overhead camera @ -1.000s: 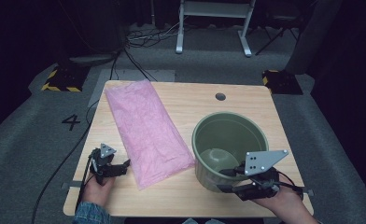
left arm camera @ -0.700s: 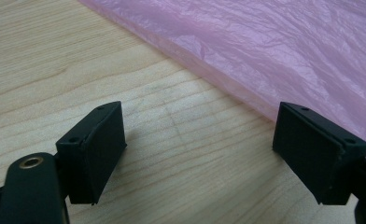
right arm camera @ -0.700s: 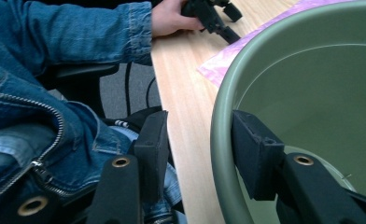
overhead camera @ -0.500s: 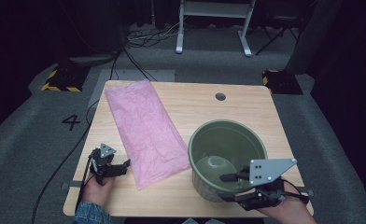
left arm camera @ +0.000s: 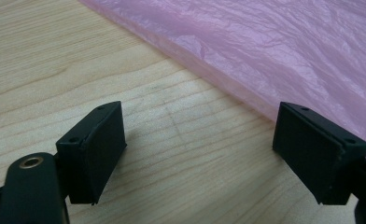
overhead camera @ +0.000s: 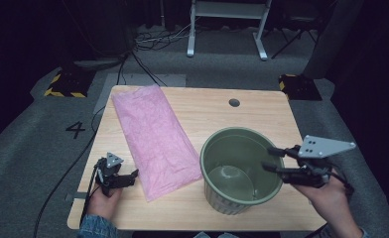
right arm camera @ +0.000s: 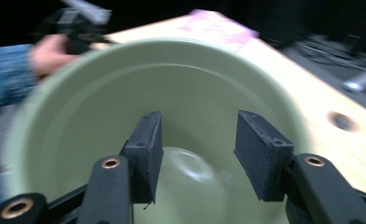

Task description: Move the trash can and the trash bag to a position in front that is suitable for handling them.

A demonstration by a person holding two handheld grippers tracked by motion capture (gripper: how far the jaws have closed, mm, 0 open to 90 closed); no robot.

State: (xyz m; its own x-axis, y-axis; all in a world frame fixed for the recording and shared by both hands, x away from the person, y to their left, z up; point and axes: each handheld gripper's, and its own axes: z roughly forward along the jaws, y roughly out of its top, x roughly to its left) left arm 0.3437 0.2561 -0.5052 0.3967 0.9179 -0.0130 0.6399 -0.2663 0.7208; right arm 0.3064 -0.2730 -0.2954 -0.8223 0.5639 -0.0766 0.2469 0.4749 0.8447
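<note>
right gripper [overhead camera: 271,158] — jaws parted (empty) | over green pot [overhead camera: 234,198] rim

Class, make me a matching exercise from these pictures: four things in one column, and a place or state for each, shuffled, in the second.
Things
1. bag
2. pot
3. left gripper
4. right gripper

Places or states
A. jaws open over the green rim
B. lies flat, pink, on the table's left half
C. jaws open above bare wood beside the pink edge
D. stands upright, green, nothing inside

Pairs: 1-B, 2-D, 3-C, 4-A
</note>
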